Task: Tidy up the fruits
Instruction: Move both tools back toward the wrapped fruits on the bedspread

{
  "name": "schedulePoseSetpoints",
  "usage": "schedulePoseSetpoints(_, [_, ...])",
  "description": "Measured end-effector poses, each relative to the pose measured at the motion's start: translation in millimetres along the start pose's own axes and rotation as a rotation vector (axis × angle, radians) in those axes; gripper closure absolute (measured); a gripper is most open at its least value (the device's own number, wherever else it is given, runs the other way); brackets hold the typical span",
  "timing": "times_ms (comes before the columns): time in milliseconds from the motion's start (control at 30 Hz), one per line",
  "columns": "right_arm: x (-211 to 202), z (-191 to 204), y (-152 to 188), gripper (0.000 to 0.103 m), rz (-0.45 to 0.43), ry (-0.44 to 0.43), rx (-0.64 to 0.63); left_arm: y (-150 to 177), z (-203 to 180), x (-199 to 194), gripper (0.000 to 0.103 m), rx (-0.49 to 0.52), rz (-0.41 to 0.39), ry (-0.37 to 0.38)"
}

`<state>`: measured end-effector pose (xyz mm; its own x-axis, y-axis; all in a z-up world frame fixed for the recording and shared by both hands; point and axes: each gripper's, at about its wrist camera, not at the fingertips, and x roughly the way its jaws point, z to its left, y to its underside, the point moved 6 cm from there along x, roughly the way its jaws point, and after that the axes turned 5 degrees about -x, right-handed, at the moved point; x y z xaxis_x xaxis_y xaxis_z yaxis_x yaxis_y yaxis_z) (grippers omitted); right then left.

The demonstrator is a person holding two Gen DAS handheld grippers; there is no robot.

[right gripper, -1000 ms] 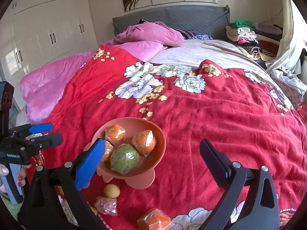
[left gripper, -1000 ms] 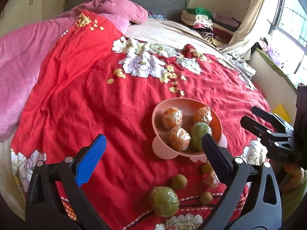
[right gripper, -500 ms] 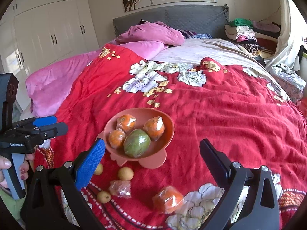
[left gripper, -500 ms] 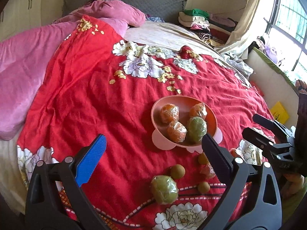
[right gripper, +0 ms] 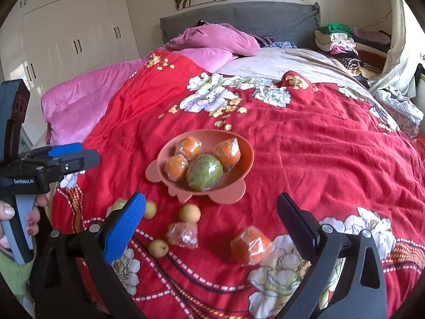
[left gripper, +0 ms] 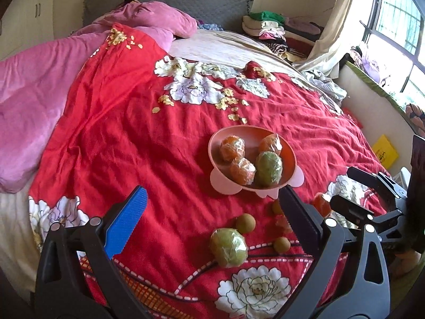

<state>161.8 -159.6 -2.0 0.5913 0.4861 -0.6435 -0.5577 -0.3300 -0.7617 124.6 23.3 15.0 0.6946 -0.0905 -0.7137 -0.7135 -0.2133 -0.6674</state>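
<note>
A pink bowl (left gripper: 290,165) (right gripper: 159,159) on the red floral bedspread holds three wrapped oranges (left gripper: 231,148) and one wrapped green fruit (right gripper: 204,172). Loose on the bedspread in front of it lie another wrapped green fruit (left gripper: 229,247), a wrapped orange (right gripper: 251,244), a small crumpled wrapped piece (right gripper: 183,235) and several small tan round fruits (right gripper: 189,213) (left gripper: 245,222). My left gripper (left gripper: 212,220) is open and empty, with the green fruit just beyond its fingers. My right gripper (right gripper: 212,228) is open and empty, with the loose orange between its fingers and a little further off.
The bed carries a pink quilt (left gripper: 39,101) on the left, a pink pillow (right gripper: 217,37) by the grey headboard, and folded clothes (right gripper: 337,40) at the far right. White wardrobes (right gripper: 79,40) stand to the left. A hand (right gripper: 16,220) holds the left gripper's handle.
Both grippers have drawn back from the bowl, which now sits farther off in each view. More loose fruit shows in front of it. Both stay open.
</note>
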Motion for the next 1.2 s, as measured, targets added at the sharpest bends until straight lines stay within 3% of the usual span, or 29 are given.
schedulePoseSetpoints(1200, [10.6, 37.4, 40.6, 0.004, 0.114, -0.028, -0.053, 41.3, 17.7, 3.3, 0.01, 0.039, 0.09, -0.011])
